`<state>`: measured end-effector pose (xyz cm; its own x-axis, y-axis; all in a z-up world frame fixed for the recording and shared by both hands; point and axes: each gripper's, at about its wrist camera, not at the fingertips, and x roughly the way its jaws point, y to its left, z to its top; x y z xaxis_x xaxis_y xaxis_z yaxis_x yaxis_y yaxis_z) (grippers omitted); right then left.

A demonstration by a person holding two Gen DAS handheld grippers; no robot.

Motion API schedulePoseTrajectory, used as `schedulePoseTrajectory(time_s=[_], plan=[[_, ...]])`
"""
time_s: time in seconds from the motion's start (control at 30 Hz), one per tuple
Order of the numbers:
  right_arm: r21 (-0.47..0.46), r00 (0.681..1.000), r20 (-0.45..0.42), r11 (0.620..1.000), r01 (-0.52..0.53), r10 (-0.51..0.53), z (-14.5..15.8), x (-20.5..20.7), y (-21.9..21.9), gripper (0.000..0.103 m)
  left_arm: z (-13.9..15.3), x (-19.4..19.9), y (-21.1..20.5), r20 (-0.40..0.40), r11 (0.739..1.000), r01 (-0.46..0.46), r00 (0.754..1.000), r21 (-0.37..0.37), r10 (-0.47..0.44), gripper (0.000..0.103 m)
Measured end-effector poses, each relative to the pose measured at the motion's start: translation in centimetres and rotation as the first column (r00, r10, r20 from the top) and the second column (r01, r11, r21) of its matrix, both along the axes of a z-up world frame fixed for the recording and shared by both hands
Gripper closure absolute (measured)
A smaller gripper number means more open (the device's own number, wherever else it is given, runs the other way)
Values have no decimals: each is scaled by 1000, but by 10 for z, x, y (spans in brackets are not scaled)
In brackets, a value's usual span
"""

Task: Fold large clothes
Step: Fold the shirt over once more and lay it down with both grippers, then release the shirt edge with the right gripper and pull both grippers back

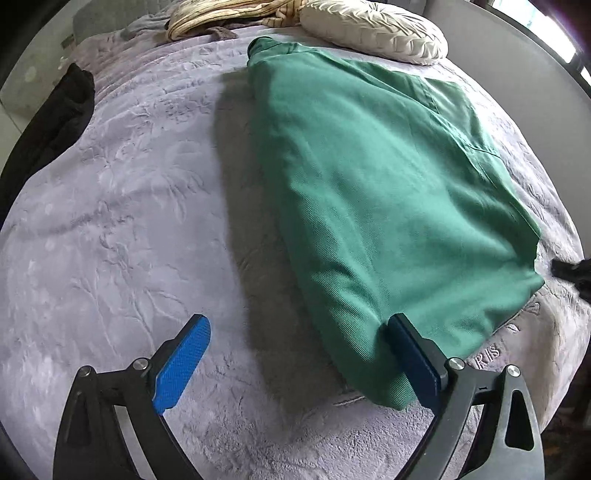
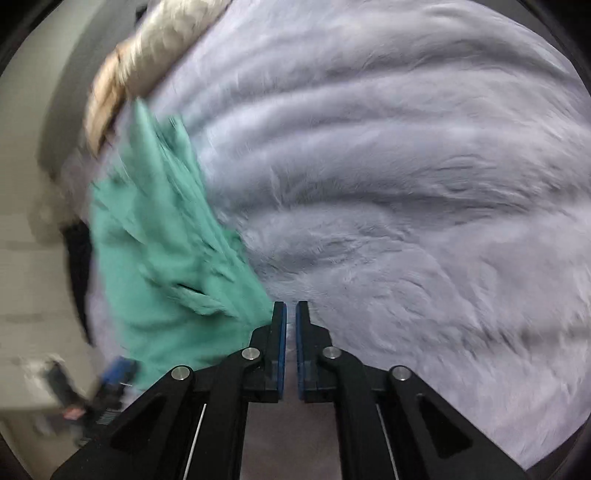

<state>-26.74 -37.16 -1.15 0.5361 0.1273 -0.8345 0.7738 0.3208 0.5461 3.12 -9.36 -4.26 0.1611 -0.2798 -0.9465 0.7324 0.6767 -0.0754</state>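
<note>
A green garment lies folded lengthwise on a grey plush blanket, running from near the pillow to the near edge. My left gripper is open above the blanket. Its right finger touches the garment's near corner; its left finger is over bare blanket. In the blurred right wrist view the garment lies left of my right gripper. Its jaws stand almost closed with a narrow gap and nothing between them, next to the garment's edge.
A cream pillow and striped bedding lie at the bed's far end. Dark cloth hangs at the left edge. The pillow and the grey blanket also show in the right wrist view.
</note>
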Motion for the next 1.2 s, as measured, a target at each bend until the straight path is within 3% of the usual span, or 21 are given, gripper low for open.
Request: schedulePoseTrajectory(time_s=[0.17, 0.27, 0.33, 0.4, 0.5, 0.63, 0.97, 1.2], plan=[[-56, 976, 117, 982, -179, 184, 32, 53, 18, 97, 1, -5, -2, 14, 1000, -8, 1000, 17, 7, 6], [-56, 966, 97, 970, -236, 241, 15, 93, 23, 97, 2, -5, -4, 14, 1000, -6, 1000, 27, 5, 6], [-55, 976, 30, 975, -216, 218, -8, 98, 17, 97, 2, -6, -4, 14, 1000, -2, 1000, 30, 1, 6], [-13, 985, 18, 986, -169, 169, -31, 95, 4, 103, 2, -7, -4, 6, 1000, 5, 1000, 26, -5, 6], [77, 990, 85, 990, -119, 113, -53, 79, -10, 103, 2, -6, -7, 9, 999, 11, 1000, 32, -11, 6], [26, 986, 32, 986, -163, 163, -41, 78, -3, 103, 3, -4, -6, -11, 999, -4, 1000, 42, 4, 6], [62, 982, -75, 984, -170, 174, -29, 65, 20, 103, 10, -5, -9, -28, 995, -11, 1000, 97, 14, 6], [63, 984, -85, 987, -150, 155, -14, 46, 20, 100, 11, -6, -12, -28, 993, -16, 999, 115, 20, 6]])
